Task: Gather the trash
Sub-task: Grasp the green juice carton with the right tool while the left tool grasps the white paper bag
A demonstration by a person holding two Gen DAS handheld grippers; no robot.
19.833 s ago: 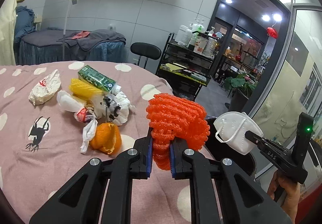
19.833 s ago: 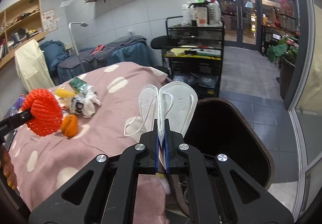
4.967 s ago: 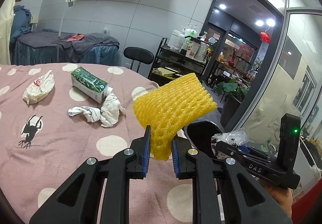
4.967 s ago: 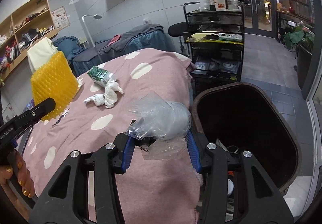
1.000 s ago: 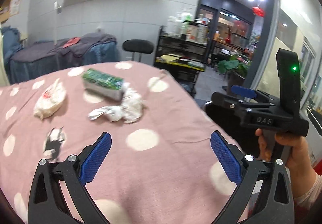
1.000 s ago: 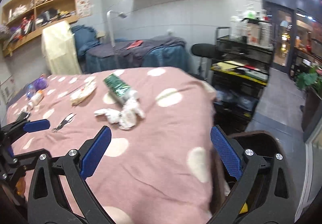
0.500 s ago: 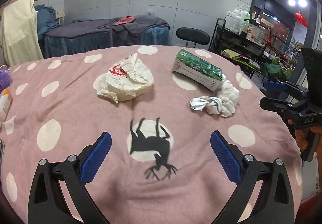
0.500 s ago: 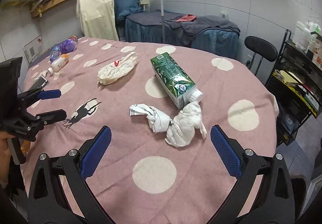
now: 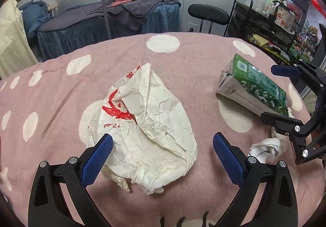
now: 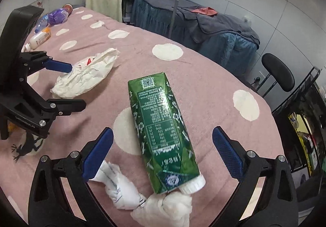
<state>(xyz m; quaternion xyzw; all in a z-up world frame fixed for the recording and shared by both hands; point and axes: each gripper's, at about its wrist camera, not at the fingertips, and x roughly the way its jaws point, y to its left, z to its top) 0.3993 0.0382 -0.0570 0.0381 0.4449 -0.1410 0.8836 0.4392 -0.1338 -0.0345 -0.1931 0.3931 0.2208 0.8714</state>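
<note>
A crumpled white paper bag with red print lies on the pink dotted tablecloth. My left gripper stands open around the bag's near end, its blue pads clear of the paper. A green drink carton lies on its side, cap end towards me. My right gripper straddles the carton; its jaws are closing and the pads are off it. A twisted white tissue lies by the cap. The bag and the left gripper also show in the right wrist view.
Small bottles and a purple bag lie at the table's far left. Behind the table are a draped blue bed, a black chair and a black cart. A lizard print marks the cloth.
Both grippers have swung in low over the table. The paper bag now sits between the left jaws and the green carton between the right jaws; both were farther off half a second ago.
</note>
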